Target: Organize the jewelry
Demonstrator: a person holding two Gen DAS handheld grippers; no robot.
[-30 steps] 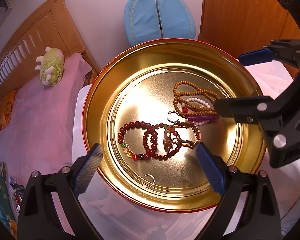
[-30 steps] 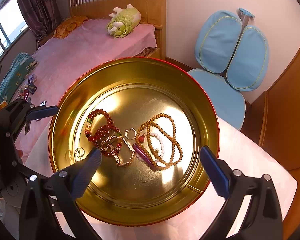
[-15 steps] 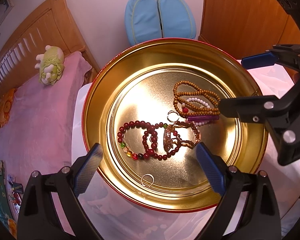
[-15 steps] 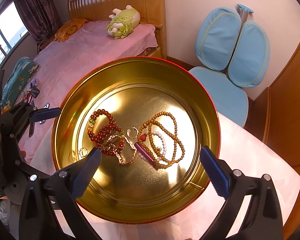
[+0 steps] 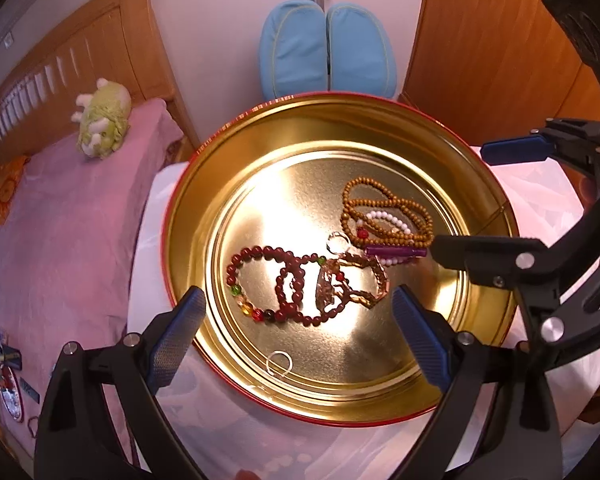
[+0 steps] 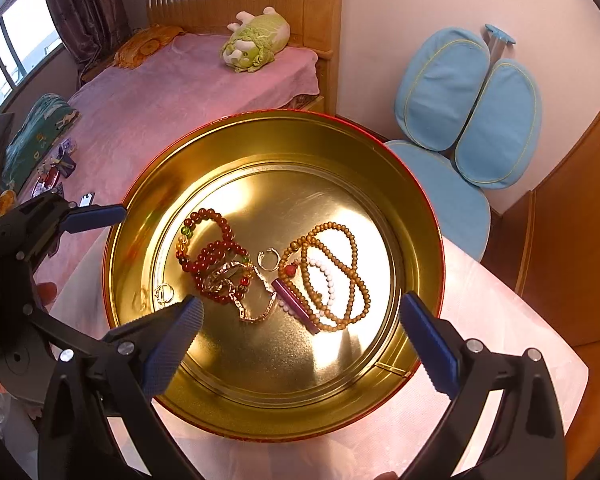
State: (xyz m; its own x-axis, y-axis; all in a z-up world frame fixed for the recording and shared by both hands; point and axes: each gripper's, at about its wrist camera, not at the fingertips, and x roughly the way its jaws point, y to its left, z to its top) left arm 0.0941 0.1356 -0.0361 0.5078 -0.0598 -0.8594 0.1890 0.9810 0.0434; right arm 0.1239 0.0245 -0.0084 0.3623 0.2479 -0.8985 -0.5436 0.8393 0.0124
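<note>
The jewelry lies heaped in the middle of a round gold tin [image 5: 380,412] with a red outer rim, which stands on a white-covered table [image 5: 236,432] beside a pink bed. Both grippers hover above the tin with their jaws spread wide and nothing between them. The left gripper [image 5: 296,336] looks down from the near edge, and directly ahead of it sits the dark red bead bracelet [image 5: 268,280], tangled at its right end with a gold chain [image 5: 352,284]; a small silver ring [image 5: 279,361] lies apart from the heap, closest to this gripper's fingertips. The right gripper [image 6: 300,316] comes from the other side — its nearest piece is the tan wooden bead strand [image 6: 332,276], looped around a white bead string [image 6: 324,280] with a purple tube [image 6: 296,306] lying slantwise at its left, running from the heap's centre toward this gripper. A second open ring [image 6: 268,259] rests between the two clusters. So the split seems natural: red bracelet and loose ring to the left gripper, wooden strand to the right. The purple tube's long axis points roughly along the right gripper's line of sight, so a pinch across it looks the easier grasp — though the overlapping strands may drag along with whatever is lifted.
</note>
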